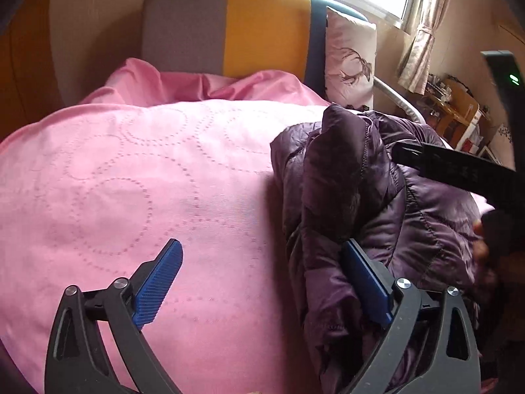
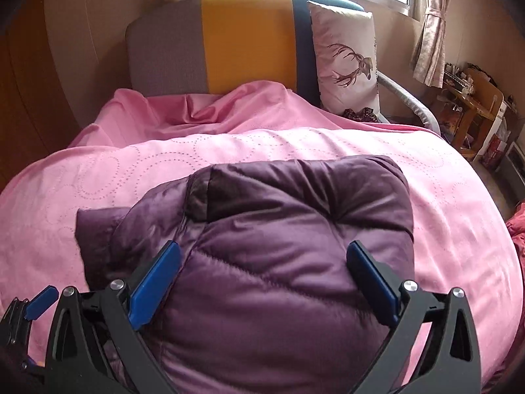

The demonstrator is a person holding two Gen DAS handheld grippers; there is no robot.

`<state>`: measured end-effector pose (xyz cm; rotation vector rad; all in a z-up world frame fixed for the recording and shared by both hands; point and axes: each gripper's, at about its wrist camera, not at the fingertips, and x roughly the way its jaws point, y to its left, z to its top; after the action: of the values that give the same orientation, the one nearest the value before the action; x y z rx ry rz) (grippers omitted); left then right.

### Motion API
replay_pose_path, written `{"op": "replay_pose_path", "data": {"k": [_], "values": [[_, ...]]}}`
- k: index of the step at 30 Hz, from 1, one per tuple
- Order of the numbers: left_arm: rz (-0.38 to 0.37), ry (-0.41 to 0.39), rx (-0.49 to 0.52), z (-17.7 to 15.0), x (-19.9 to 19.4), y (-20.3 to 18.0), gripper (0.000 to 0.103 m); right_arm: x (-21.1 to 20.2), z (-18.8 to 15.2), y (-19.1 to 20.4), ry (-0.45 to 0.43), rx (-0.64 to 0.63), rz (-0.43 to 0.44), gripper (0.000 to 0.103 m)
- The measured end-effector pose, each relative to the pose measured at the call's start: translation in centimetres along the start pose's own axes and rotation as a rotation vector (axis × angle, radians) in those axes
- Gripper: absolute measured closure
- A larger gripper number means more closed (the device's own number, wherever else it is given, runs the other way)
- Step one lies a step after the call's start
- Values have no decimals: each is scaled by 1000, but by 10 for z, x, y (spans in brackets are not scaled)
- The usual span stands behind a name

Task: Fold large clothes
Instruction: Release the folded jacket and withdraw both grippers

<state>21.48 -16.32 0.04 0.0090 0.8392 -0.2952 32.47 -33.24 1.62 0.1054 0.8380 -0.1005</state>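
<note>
Purple puffer jacket (image 2: 279,246) bunched on pink bedspread (image 2: 443,197), at 12 o'clock before right gripper (image 2: 262,275). Jaws wide, nothing clamped. Left gripper (image 1: 262,279) also wide, right pad touching jacket's edge, at 3 o'clock. Deer cushion (image 2: 344,55) at 1 o'clock against headboard (image 2: 246,39); wooden desk (image 2: 475,98) at 2 o'clock.

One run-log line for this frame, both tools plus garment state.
left tool: open, nothing gripped | right tool: open, over jacket | purple puffer jacket: folded bundle on pink bedspread | phase: released
</note>
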Motion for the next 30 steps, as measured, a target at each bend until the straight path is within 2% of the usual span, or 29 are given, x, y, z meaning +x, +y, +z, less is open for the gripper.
{"op": "replay_pose_path", "data": {"k": [7,15,25,30], "values": [[38,-58,9,-13,-28,-3,4,-55,-56,-7,-27,51,18,2],[64,-66,-1,-28,-41,3,4,-87,-107,2,-60,82,-16,2],[91,-93,13,-51,-65,6,4,-112,-137,12,-104,108,-61,2],[99,-134,5,-65,-86,8,4,-134,-151,24,-156,114,-134,2]]}}
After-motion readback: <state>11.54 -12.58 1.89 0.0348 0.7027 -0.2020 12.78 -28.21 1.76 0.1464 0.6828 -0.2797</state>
